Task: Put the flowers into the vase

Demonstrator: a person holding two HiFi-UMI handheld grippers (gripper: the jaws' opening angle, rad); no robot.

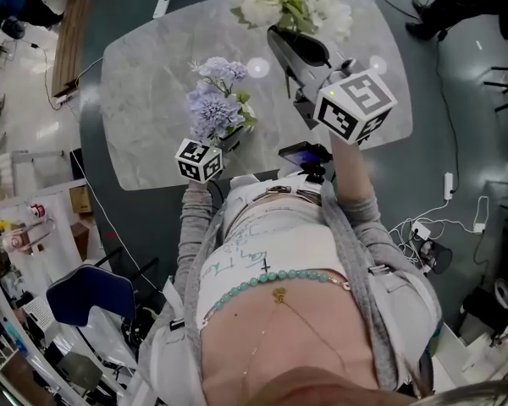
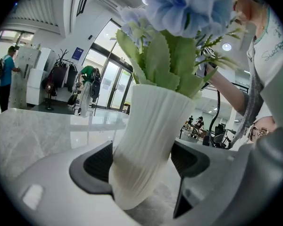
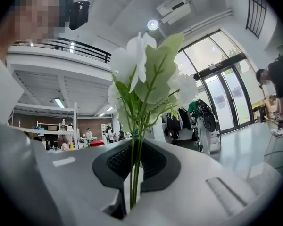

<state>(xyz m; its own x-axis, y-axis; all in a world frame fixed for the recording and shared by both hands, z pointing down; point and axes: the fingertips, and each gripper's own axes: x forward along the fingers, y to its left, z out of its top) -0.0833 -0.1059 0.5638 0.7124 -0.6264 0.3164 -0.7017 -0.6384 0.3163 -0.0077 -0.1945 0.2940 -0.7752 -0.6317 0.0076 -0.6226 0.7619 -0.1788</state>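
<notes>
— Since both of your tools are loaded, what does each one hold?

— My left tool (image 2: 142, 161) is clamped across the lower body of the white ribbed vase (image 2: 153, 121), one pad on each side. Blue flowers (image 2: 186, 6) already stand in it. The vase sits tilted in the grip, by the near edge of the table (image 1: 144, 83). Whether its base touches the table I cannot tell. My right tool (image 3: 134, 168) is closed on the thin green stems (image 3: 133, 182) of the white flowers (image 3: 144, 74), held up over the far side of the table, well apart from the vase.

— Handling?

— I judge both light. The vase looks hard and smooth, likely brittle, and liable to slip or swivel between the pads, so a low hold on the body suits it. The stems look wiry and springy, the heads soft. Grip the stems low, never the blooms; the bunch is top-heavy and could swing.

— Markings?

— None seen on the vase. Each tool's cube carries square coded markers, no words. Script on my shirt and a blue wall sign cannot be read.
</notes>
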